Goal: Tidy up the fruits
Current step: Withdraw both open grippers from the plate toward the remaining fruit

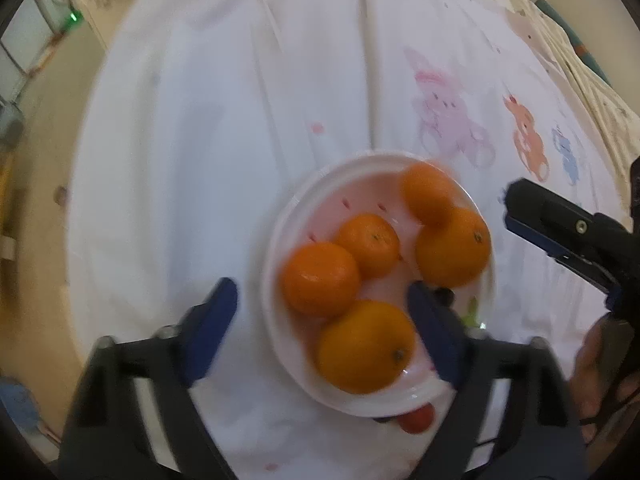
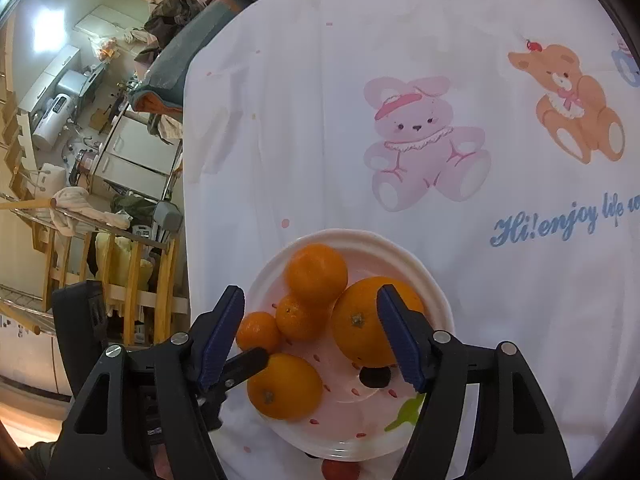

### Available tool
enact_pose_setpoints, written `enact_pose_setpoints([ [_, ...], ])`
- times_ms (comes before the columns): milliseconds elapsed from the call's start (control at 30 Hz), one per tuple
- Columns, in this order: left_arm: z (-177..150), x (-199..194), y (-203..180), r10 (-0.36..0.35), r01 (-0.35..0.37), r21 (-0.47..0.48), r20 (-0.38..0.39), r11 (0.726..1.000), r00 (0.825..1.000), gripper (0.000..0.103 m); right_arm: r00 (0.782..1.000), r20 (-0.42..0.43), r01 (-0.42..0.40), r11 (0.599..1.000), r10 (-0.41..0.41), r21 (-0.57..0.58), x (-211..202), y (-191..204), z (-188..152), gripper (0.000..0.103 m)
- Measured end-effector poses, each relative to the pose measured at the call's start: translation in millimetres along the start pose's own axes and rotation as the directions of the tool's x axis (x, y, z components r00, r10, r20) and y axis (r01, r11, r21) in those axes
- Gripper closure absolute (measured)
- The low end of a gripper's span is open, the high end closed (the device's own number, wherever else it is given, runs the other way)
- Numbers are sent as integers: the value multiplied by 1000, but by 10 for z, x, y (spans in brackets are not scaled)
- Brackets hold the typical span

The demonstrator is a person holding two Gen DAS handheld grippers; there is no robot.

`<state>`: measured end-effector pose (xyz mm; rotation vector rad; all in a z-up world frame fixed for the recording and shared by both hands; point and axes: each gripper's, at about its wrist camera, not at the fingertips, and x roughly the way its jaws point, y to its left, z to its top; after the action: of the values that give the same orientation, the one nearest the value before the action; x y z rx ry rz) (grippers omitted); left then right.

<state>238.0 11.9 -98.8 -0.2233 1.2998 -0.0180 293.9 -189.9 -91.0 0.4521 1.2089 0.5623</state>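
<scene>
Five oranges [image 2: 378, 320] sat in white bowl [image 2: 440, 300] on bed sheet [image 2: 320, 120]. Left gripper [image 1: 324, 320] fingers apart, empty, one either side of bowl's near edge. Right gripper [image 2: 312, 336] fingers apart, empty, right over oranges. Right hand looked nearer biggest orange. Small red fruit [image 1: 418, 420] lay outside, touching bowl's near rim.

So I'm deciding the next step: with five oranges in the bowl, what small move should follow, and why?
Probably lift both open hand-held grippers, left and right, away from the bowl: neither holds anything, and a small red fruit remains outside its near rim.
</scene>
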Motion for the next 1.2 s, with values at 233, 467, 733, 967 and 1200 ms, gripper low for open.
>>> enact_pose_setpoints([
  [233, 29, -108, 88, -11, 12, -30, 30, 999, 999, 17, 999, 41, 22, 1000, -23, 22, -238, -57, -59, 32],
  [467, -52, -228, 61, -14, 16, -27, 58, 1000, 998, 17, 997, 67, 46, 999, -47, 15, -439, -7, -189, 32],
  [733, -224, -397, 70, -13, 14, -8, 80, 1000, 997, 17, 994, 87, 67, 997, -69, 25, -630, -44, -459, 31],
  [967, -362, -524, 76, -19, 19, 4, 92, 1000, 996, 17, 993, 93, 66, 996, -72, 60, -787, -87, -724, 31],
  [1200, -638, -597, 154, -23, 24, -12, 87, 1000, 996, 17, 993, 82, 76, 991, -85, 111, -903, -175, -1024, 31],
])
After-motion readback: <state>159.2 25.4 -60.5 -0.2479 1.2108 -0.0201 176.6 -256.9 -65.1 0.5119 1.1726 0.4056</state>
